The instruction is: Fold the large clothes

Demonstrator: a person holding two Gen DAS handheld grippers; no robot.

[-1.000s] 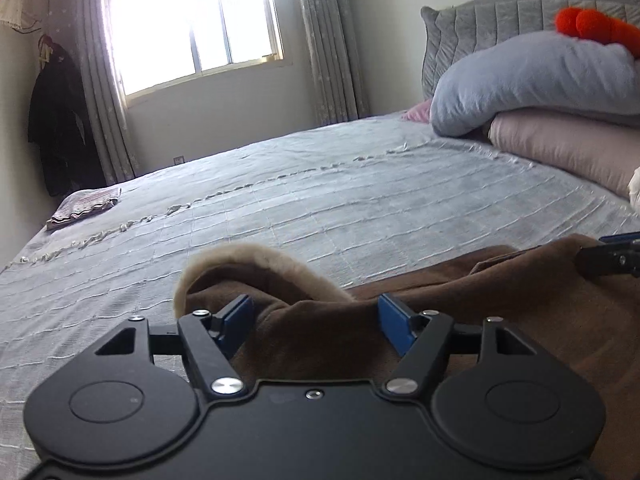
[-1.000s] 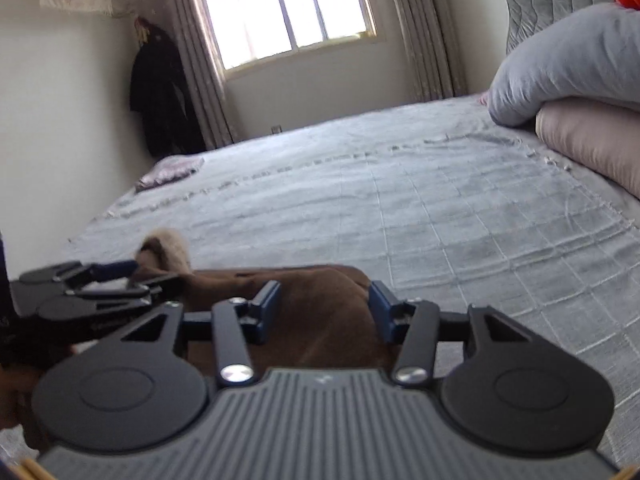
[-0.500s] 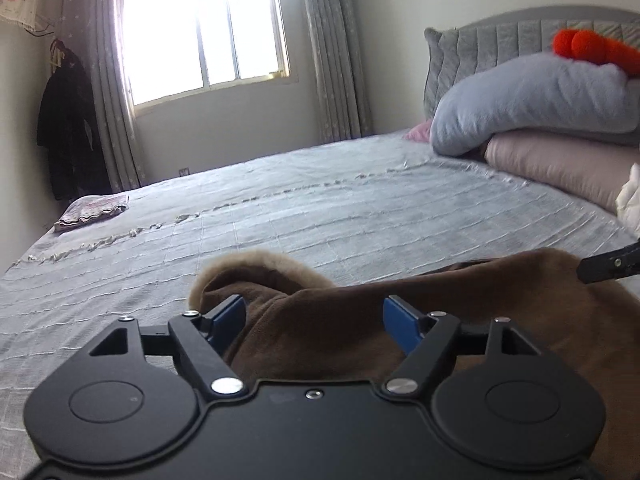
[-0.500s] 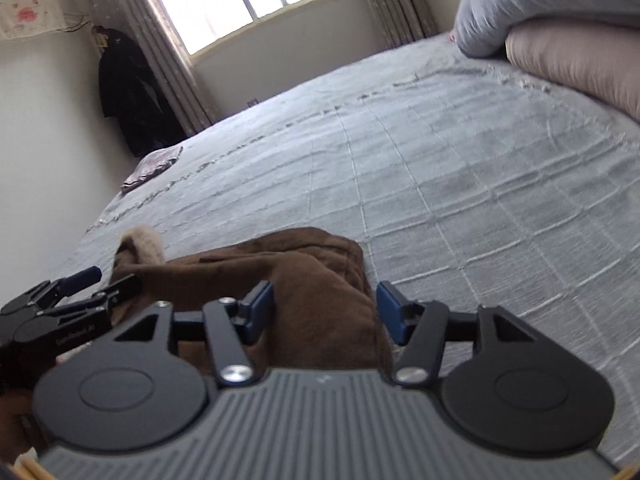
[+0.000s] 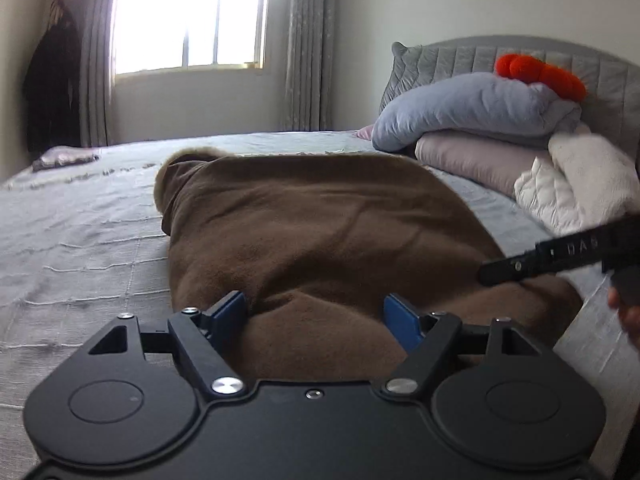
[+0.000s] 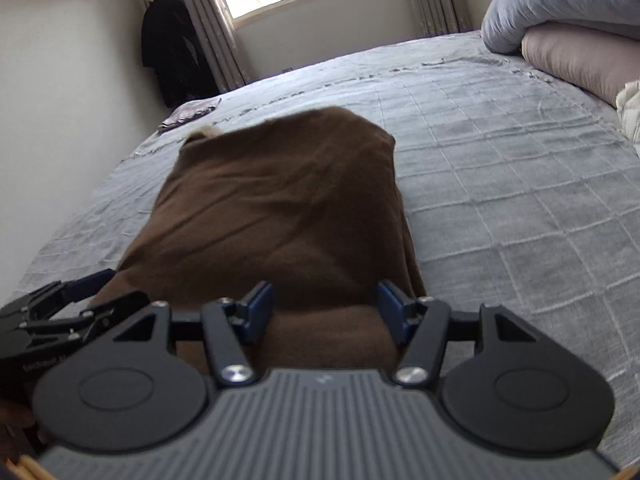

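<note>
The left tool [image 5: 316,316] and right tool [image 6: 326,308], jaws part open, each straddle the near edge of the brown coat [image 5: 320,232] spread on the bed [image 6: 500,160]; it looks thick, soft and weighty, best pinched at corners.

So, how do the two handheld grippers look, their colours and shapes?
Both are black with two round discs, silver screws and blue finger pads. The left gripper has a smooth black body; the right gripper has a ribbed grey one. White lettering marks each one's side.
</note>
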